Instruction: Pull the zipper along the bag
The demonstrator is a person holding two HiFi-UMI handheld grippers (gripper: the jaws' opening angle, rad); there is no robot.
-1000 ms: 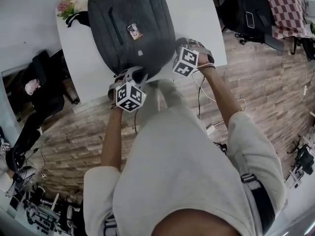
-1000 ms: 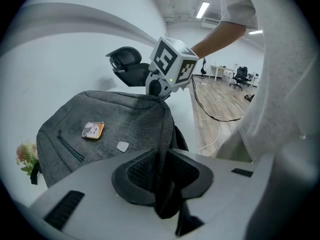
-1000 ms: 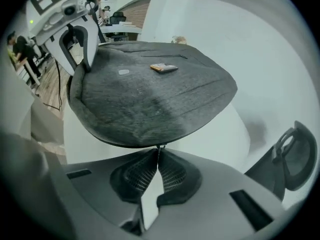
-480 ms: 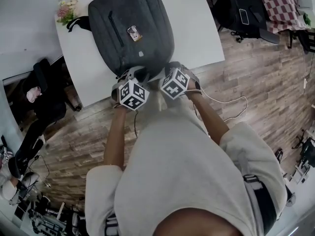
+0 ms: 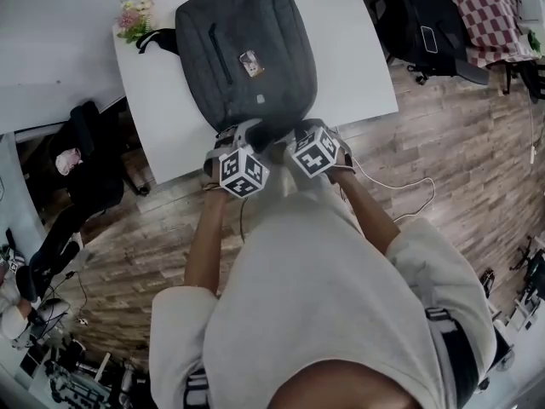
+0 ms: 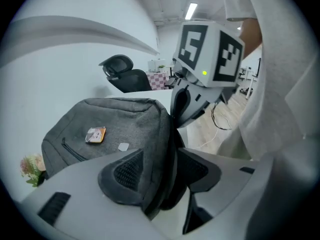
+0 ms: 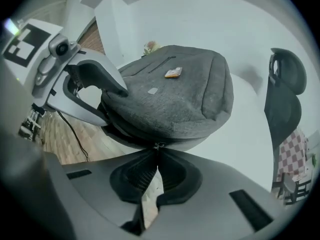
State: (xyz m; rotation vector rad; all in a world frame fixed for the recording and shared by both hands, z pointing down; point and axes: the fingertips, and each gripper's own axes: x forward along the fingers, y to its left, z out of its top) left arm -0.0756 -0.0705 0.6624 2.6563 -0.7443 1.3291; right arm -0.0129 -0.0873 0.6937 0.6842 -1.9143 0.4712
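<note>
Dark grey backpack point(image 5: 247, 58) flat on the white desk point(image 5: 162, 118), upper centre of the head view, its near edge by the desk's lower rim. Both claws side by side at that edge. Released, jaws just now spreading: left claw point(image 6: 160, 171), a fold of the bag's edge between the pads, not pinched. Clenched tip to tip: right claw point(image 7: 156, 156), on a small metal piece at the bag's seam, seemingly the zipper pull point(image 7: 158, 145), centre of the right gripper view. Small orange tag point(image 5: 251, 62) on the bag's top face; flowers point(image 5: 136, 14) at the desk's upper left corner. Plank floor point(image 5: 443, 169) right of and below the desk.
</note>
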